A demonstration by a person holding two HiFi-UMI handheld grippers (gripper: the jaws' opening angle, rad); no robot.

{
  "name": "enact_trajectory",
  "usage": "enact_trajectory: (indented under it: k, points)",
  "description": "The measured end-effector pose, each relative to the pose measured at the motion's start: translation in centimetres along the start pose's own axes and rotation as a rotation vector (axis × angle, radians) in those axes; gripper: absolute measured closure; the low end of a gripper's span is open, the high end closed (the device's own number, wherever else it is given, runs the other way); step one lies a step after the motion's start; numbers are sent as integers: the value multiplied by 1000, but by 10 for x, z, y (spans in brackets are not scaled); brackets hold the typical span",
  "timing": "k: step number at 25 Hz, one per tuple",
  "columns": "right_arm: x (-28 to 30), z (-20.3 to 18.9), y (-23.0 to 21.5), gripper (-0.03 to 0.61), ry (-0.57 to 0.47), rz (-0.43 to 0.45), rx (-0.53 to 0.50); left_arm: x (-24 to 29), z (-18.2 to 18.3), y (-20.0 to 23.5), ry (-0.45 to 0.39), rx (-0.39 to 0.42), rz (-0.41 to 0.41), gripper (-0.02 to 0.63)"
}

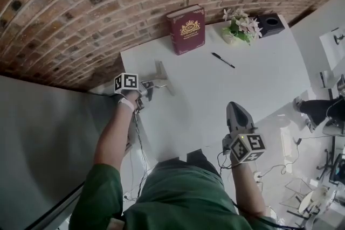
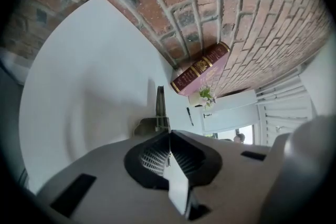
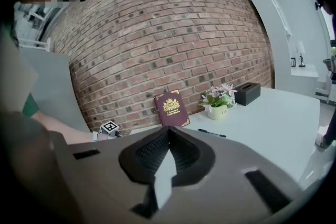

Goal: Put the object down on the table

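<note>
White table [image 1: 253,78], grey object [image 1: 161,74] on it — left gripper [image 2: 169,134], right gripper [image 3: 168,131], jaws together

The white table [image 1: 259,78] carries a maroon book [image 1: 186,29] standing at its far edge, potted flowers [image 1: 240,27] and a black box [image 1: 270,24] far right, a black pen [image 1: 222,60] mid-table, and a pale grey piece [image 1: 161,76] left.

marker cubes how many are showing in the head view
2: one cube on the left gripper at the table's left edge, the other on the right gripper by the near edge. None seems hidden.
</note>
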State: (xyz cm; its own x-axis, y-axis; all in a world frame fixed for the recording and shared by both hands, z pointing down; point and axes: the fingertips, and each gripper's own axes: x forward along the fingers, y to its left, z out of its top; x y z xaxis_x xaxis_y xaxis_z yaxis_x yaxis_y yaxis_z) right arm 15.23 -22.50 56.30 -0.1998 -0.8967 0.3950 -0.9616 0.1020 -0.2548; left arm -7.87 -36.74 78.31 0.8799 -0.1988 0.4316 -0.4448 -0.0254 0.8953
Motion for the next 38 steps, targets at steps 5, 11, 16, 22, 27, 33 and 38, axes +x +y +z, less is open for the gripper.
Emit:
enact_trajectory:
  k: [5, 11, 16, 22, 27, 33, 38]
  points:
    - [-2, -1, -3, 575, -5, -4, 11, 4, 1, 3, -8, -20, 27, 600]
    - [-2, 4, 1, 575, -21, 24, 18, 5, 3, -1, -59, -30, 67, 597]
    - [-1, 5, 4, 575, -20, 49, 0, 0, 4, -3, -104, -1, 117, 468]
    - [3, 16, 7, 575, -36, 85, -33, -32, 20, -18, -238, 161, 265, 463]
    - [4, 32, 11, 575, -68, 123, -41, -60, 23, -56, -317, 335, 345, 463]
    - [5, 55, 32, 575, -112, 195, -100, -97, 20, -115, -441, 538, 413, 463]
    - [0, 76, 48, 575, -160, 239, -129, -133, 6, -176, -563, 708, 465, 472]
